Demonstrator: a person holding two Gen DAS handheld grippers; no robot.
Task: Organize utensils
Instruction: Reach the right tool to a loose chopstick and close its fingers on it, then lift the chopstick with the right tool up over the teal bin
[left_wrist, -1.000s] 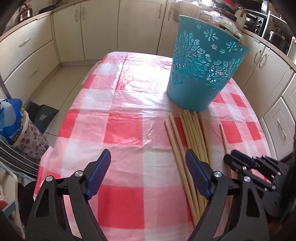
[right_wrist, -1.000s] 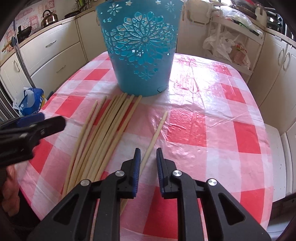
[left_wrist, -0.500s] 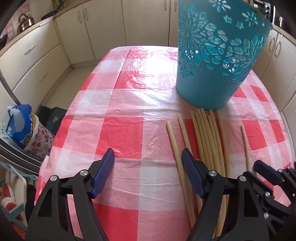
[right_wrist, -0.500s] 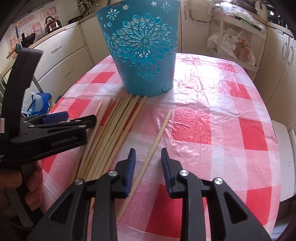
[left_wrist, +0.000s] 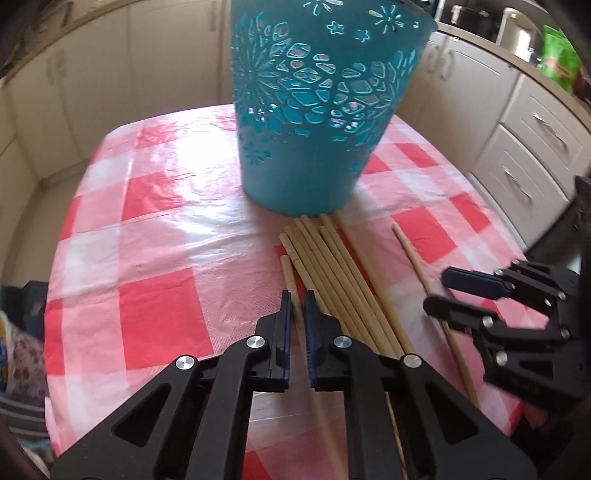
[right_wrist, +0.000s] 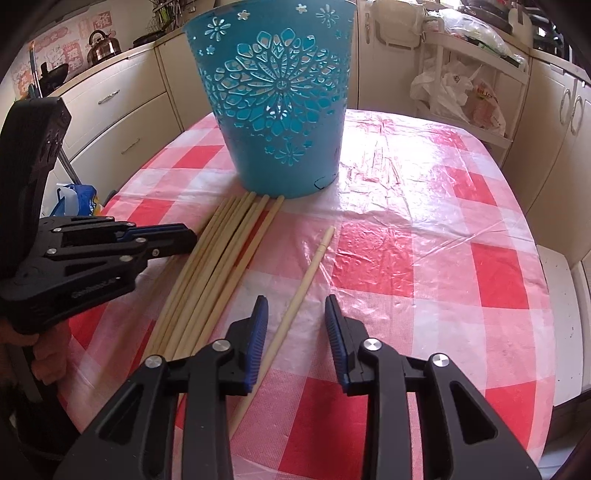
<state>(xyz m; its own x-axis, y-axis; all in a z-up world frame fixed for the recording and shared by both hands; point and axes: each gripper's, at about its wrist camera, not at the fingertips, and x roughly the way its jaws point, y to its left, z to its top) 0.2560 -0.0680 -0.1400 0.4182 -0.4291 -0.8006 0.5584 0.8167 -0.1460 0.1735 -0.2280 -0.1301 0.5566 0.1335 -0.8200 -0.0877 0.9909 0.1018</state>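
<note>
- My left claw pinches the outermost stick, easiest to peel from the bundle.
- My right claw, closing, straddles the stray stick, not yet touching.
- Bucket waits just beyond.

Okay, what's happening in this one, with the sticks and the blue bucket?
A person holds a gripper in each hand over a checked tablecloth. The left gripper has its jaws shut on the outermost wooden stick of the bundle lying before the teal bucket. The right gripper straddles a lone stick, jaws closing but not yet touching it. No stick shows inside the bucket.
</note>
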